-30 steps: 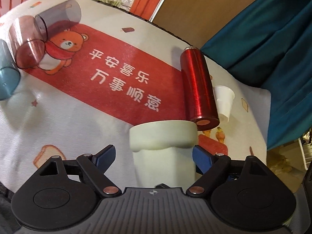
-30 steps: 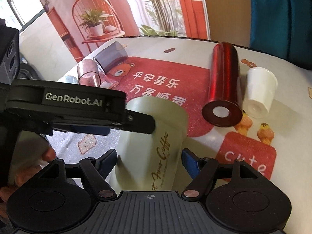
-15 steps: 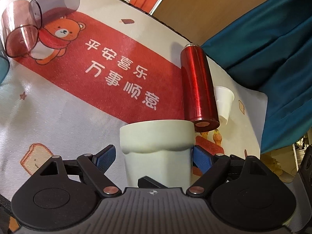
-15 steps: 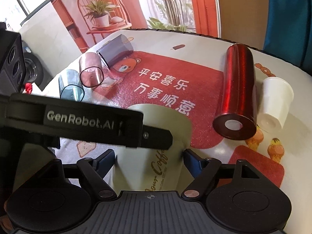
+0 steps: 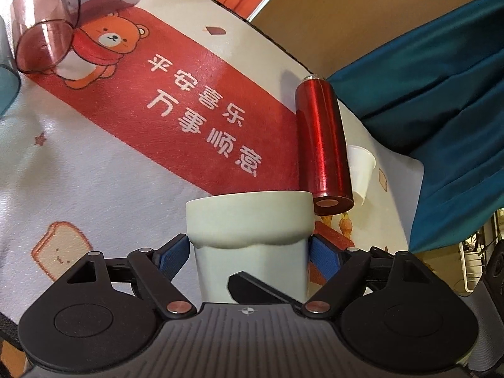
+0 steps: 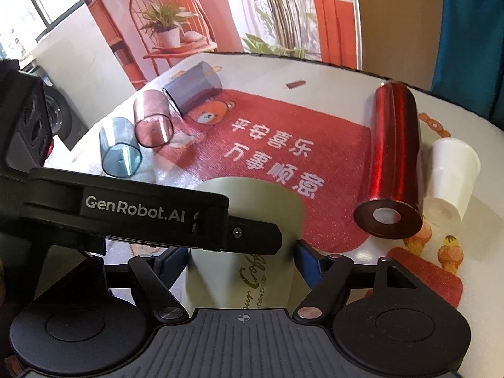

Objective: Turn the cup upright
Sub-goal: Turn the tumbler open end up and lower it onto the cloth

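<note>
Since the earlier frames, both of your grippers have closed in on the pale green cup (image 5: 250, 217): its body now fills the gap between each pair of blue pads, where a second ago a margin showed on either side.

Left gripper (image 5: 249, 253): the pads (image 5: 174, 253) sit against the cup's narrower body just below its wide band, one on each side. The jaws are narrowed onto the cup and grip it.

Right gripper (image 6: 242, 260): the fingers (image 6: 307, 260) bracket the same cup at the printed side (gold "Coffee" lettering visible). The right pad touches the wall; the left pad is partly hidden behind the left tool's black arm (image 6: 151, 212), which crosses the right wrist view in front of the cup. Contact on that side looks close, so treat the cup as held by both tools.

Cup position: it is between the jaws of both grippers, close to each camera, with the wide band toward the far side in the left wrist view. You cannot tell from these views whether it rests on the tablecloth (image 5: 94, 173) or is lifted clear.

Surroundings on the cloth:
- red cylinder (image 6: 393, 160) lying on its side, right of the cup
- white paper cup (image 6: 450, 176) lying just beside the cylinder
- three tinted tumblers, blue (image 6: 119, 148), pink (image 6: 152, 123) and grey (image 6: 192, 89), lying on their sides well apart from the cup, at far left
</note>
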{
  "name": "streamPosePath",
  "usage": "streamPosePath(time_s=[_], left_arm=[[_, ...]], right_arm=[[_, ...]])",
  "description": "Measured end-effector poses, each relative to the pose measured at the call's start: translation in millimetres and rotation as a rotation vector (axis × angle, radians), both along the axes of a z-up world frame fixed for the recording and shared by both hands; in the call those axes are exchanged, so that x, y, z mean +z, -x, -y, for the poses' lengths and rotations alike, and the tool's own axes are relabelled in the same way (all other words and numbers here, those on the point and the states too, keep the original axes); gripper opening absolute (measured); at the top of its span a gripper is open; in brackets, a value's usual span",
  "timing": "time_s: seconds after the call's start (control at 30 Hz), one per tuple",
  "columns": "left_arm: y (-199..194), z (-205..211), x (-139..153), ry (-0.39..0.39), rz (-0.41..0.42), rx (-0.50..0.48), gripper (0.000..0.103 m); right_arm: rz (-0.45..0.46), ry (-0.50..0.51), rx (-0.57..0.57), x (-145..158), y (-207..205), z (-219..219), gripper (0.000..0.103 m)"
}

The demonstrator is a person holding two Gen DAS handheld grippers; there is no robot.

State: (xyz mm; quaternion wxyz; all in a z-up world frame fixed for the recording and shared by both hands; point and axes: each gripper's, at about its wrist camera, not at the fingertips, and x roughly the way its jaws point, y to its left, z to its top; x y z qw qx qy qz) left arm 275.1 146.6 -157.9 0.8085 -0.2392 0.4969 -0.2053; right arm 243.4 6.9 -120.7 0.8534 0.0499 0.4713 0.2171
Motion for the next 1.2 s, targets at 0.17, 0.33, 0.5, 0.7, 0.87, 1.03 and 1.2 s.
streamPosePath(time_s=[0.17, 0.33, 0.5, 0.7, 0.87, 1.03, 1.2], left_arm=[[6.9, -5.3, 8.7, -0.010, 0.041, 0.003, 0.084], [14.5, -3.8, 23.4, -0.056, 0.116, -0.003, 0.084], [14.2, 1.3, 37.6, -0.079, 0.188, -0.022, 0.084], [0.9, 8.6, 49.5, -0.100, 0.242, -0.018, 0.084], [-12.0, 16.4, 58.1, -0.126, 0.289, -0.014, 0.085], [-17.3, 22.7, 56.1, -0.139, 0.317, -0.027, 0.084], [-7.3, 26.6, 56.1, -0.104, 0.331, -0.079, 0.075]], right_arm=[[0.046, 0.003, 0.023, 12.2, 7.2, -5.2, 0.065], [0.101, 0.019, 0.036, 23.6, 12.5, -11.7, 0.064], [0.179, 0.041, 0.048, 36.7, 15.1, -12.1, 0.063], [0.257, 0.087, 0.066, 46.9, 5.1, -12.0, 0.062], [0.311, 0.113, 0.064, 48.5, -4.7, -11.0, 0.061], [0.347, 0.132, 0.053, 44.9, -7.6, -7.2, 0.056], [0.347, 0.131, 0.057, 39.9, 1.8, -2.5, 0.054]])
